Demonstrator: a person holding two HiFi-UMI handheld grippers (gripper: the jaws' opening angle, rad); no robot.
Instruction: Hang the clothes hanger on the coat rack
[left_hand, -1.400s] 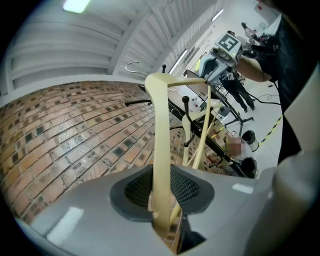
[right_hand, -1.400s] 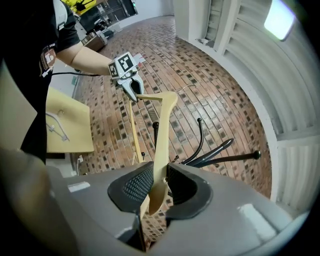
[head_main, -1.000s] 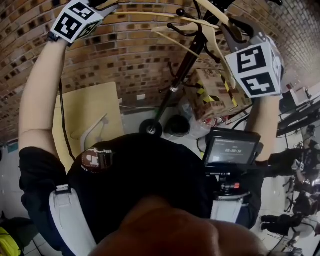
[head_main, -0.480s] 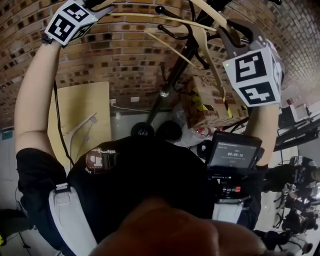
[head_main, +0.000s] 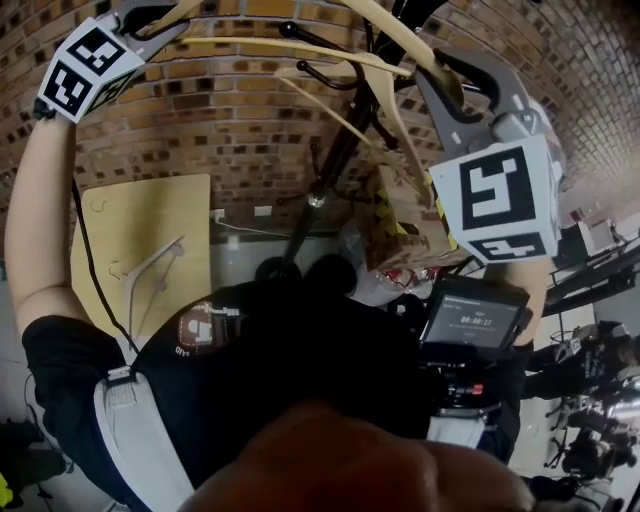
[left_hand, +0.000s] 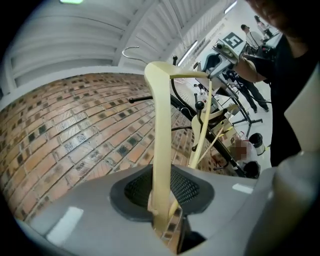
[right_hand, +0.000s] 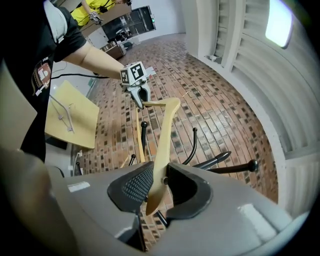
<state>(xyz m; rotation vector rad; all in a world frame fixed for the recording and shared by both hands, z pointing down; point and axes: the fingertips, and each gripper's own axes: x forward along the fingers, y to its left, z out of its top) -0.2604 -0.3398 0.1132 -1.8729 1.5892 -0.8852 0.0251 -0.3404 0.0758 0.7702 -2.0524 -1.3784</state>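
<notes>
Item: wooden hanger (left_hand: 160, 130). Left gripper (left_hand: 166, 202) and right gripper (right_hand: 159, 192) are each pinching one end; uneven lifting is risking its hook missing the coat rack (head_main: 335, 160) pegs.

in the head view the top edge cuts off the pale wooden clothes hanger (head_main: 300, 46), leaving its hook out of that picture. the same edge cuts off the head of the black metal coat rack (head_main: 340, 150), and the rack's foot is partly hidden behind the person's black shirt (head_main: 300, 370). the hanger's two ends vanish between the pads of the left gripper (left_hand: 162, 200) and the right gripper (right_hand: 157, 187), which clamp them. the figures on the small black screen (head_main: 468, 322) are too small to read.
</notes>
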